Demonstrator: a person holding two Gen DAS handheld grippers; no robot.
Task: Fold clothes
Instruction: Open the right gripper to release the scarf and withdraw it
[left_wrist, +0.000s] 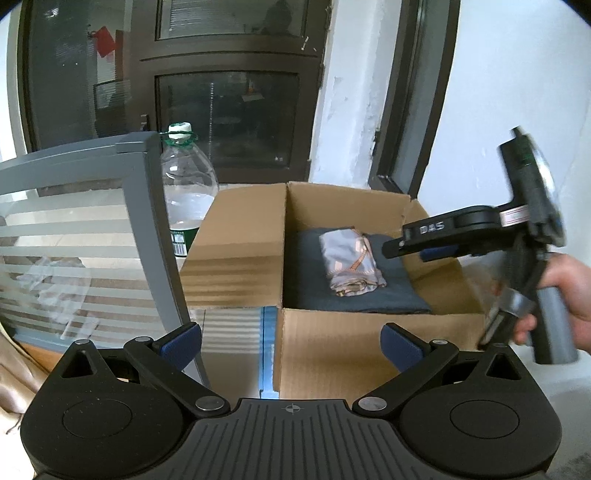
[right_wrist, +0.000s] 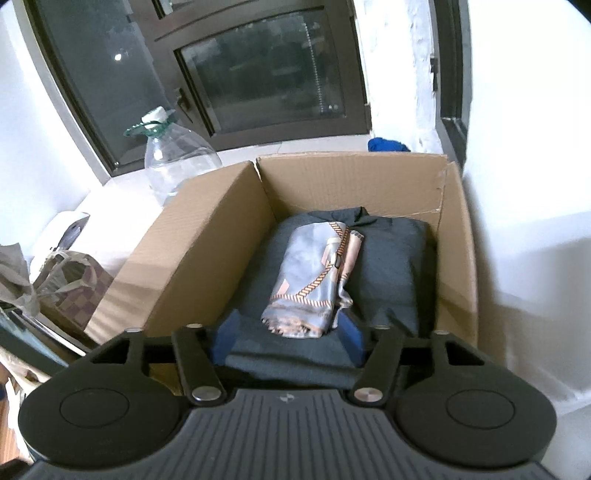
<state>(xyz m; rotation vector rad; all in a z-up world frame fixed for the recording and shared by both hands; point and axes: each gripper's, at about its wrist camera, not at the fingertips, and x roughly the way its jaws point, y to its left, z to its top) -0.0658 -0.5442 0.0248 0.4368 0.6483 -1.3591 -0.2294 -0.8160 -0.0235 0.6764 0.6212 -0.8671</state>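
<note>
Right wrist view shows my right claw (right_wrist: 290, 332) spread wide, empty, above the folded scarf (right_wrist: 314, 280) lying on dark clothing (right_wrist: 391, 266) inside the cardboard box (right_wrist: 192, 254). If a pad (right_wrist: 351, 332) snags the scarf's near edge as I lift, it could unfold. My left claw (left_wrist: 291, 343) hangs open, empty, outside the box.

Right hand (left_wrist: 561, 295) motion-blurred and cut by the edge, bottle (left_wrist: 186, 192) base hidden behind box (left_wrist: 236, 251)

- White plastered wall (left_wrist: 498, 92), flaking beside the window.
- Dark-framed window (right_wrist: 258, 70), glass dim.
- Grey-framed striped glass partition (left_wrist: 74, 236) at left.
- Daylight falls on the sill.
</note>
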